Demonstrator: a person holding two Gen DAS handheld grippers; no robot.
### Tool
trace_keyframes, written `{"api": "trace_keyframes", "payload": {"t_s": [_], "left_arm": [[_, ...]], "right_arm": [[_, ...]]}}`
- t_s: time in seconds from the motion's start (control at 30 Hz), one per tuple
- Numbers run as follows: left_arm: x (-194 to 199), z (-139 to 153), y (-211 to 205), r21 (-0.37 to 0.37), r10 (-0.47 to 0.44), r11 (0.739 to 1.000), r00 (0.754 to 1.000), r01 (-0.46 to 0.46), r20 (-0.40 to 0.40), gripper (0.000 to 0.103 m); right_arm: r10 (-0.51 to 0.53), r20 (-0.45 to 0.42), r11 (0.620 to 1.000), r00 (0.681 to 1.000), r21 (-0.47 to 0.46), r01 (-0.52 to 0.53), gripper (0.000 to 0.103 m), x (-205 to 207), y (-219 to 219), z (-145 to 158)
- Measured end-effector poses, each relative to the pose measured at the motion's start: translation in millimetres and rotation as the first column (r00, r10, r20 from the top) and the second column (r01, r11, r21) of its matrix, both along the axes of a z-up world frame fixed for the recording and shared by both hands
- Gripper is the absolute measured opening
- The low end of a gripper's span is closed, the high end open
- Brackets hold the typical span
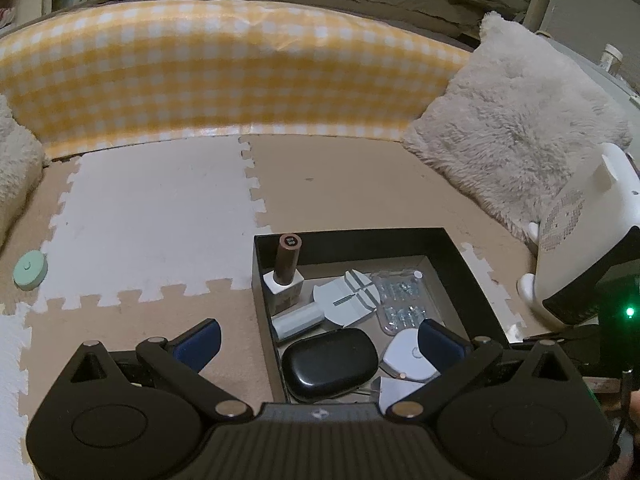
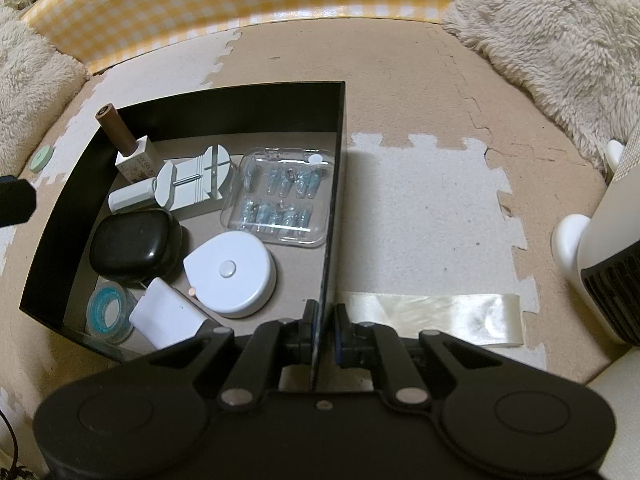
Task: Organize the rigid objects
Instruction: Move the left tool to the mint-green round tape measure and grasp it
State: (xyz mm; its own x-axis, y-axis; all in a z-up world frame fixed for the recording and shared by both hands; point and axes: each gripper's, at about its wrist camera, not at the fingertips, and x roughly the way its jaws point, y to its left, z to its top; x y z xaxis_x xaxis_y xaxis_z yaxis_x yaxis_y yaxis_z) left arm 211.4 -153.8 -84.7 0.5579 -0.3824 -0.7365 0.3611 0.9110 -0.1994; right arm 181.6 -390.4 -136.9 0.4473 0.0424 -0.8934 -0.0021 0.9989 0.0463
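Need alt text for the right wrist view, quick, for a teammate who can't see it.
The right gripper is shut on the side wall of a black box on foam floor mats. Inside lie a black case, a round white device, a clear blister pack and an upright brown-capped bottle.

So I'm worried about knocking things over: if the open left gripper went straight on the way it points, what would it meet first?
Probably the black case in the black box, which sits between the open left gripper's fingers; depth is hard to judge in this view.
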Motion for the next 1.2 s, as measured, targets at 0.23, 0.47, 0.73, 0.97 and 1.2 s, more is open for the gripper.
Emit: {"api": "trace_keyframes", "payload": {"t_s": [0.23,0.47,0.73,0.97,1.2], "left_arm": [[4.1,12.6,17.8,-0.003,0.025,1.0,0.999,-0.025,0.043,0.103],[15.6,23.4,45.9,0.003,0.083,0.997,0.994,-0.083,0.077,0.103],[35.3,29.1,83.3,0.033,0.161,0.986,0.98,-0.166,0.119,0.103],[56.1,16.9,125.4,0.075,0.244,0.963,0.956,-0.259,0.163,0.103],[67.8,-14.1,166.7,0.066,0.307,0.943,0.93,-0.326,0.202,0.103]], "right_arm": [[0.003,-0.002,1.0,1.0,-0.004,-0.003,0.009,0.6,0.3,0.5],[0.006,-0.003,1.0,1.0,-0.004,-0.006,0.009,1.1,0.3,0.6],[0.006,-0.002,1.0,1.0,-0.003,-0.006,0.009,1.2,0.2,0.7],[0.01,-0.004,1.0,1.0,-0.007,-0.01,0.009,1.5,0.1,0.7],[0.015,-0.006,1.0,1.0,-0.013,-0.015,0.009,1.9,1.0,0.5]]}}
